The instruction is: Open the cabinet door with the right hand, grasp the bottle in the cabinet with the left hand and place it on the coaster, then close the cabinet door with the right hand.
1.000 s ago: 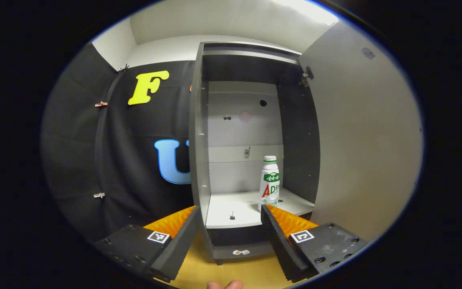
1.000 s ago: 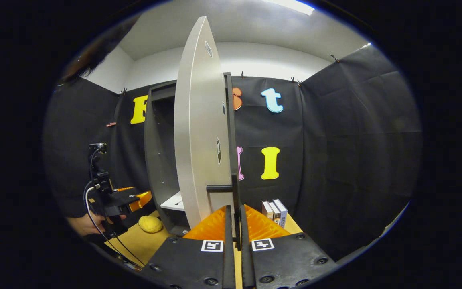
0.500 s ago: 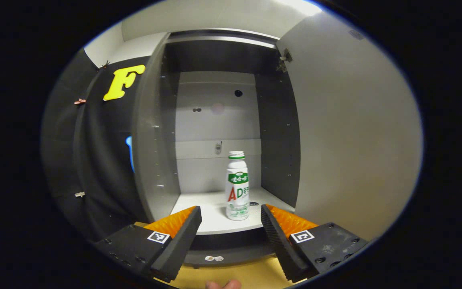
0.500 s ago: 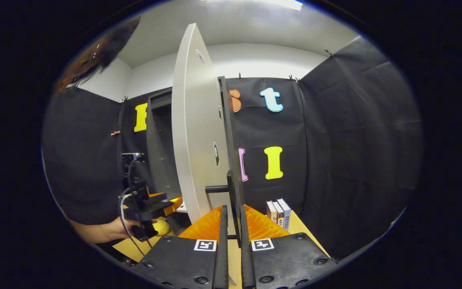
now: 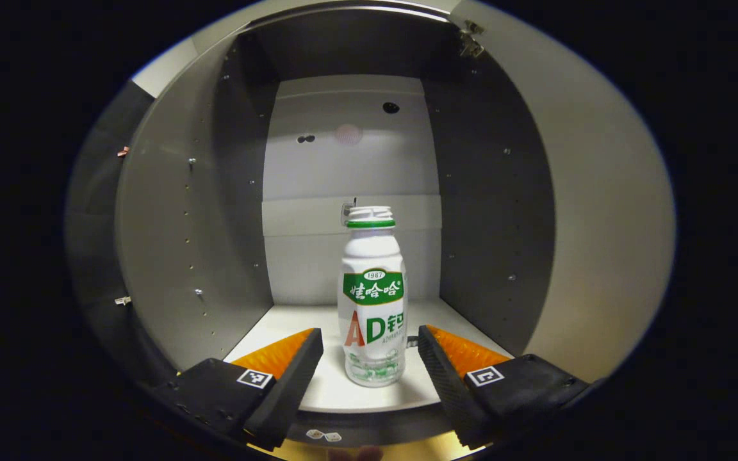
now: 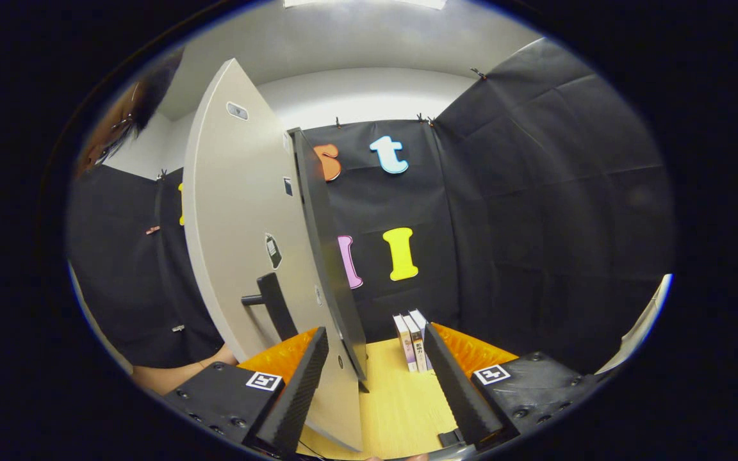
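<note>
White plastic with a green band at the neck, the bottle was seen upright on the pale shelf floor inside the cabinet, near the front edge and roughly central. The left tool was held with its fingers spread apart, 1 on each side of the lower body of the bottle, and neither finger was seen touching it. The grasp was judged imminent but not yet made.

The main risk was judged to be a knock: the bottle looked tall and narrow, so a finger arriving first on 1 side could have tipped it or pushed it deeper. A clamp low on the body was also judged likely to let the top swing on the way out. The cabinet's side panels stood close on both sides, leaving little room for sideways correction.

In the right gripper view, the right tool was seen with its fingers apart and clamped on nothing, beside the edge of the open cabinet door. The door handle lay to the left of the fingers, free of them. An unheld door was judged able to drift back toward the left arm. 3 books stood upright on the wooden surface beyond the door. The coaster could not be located.
</note>
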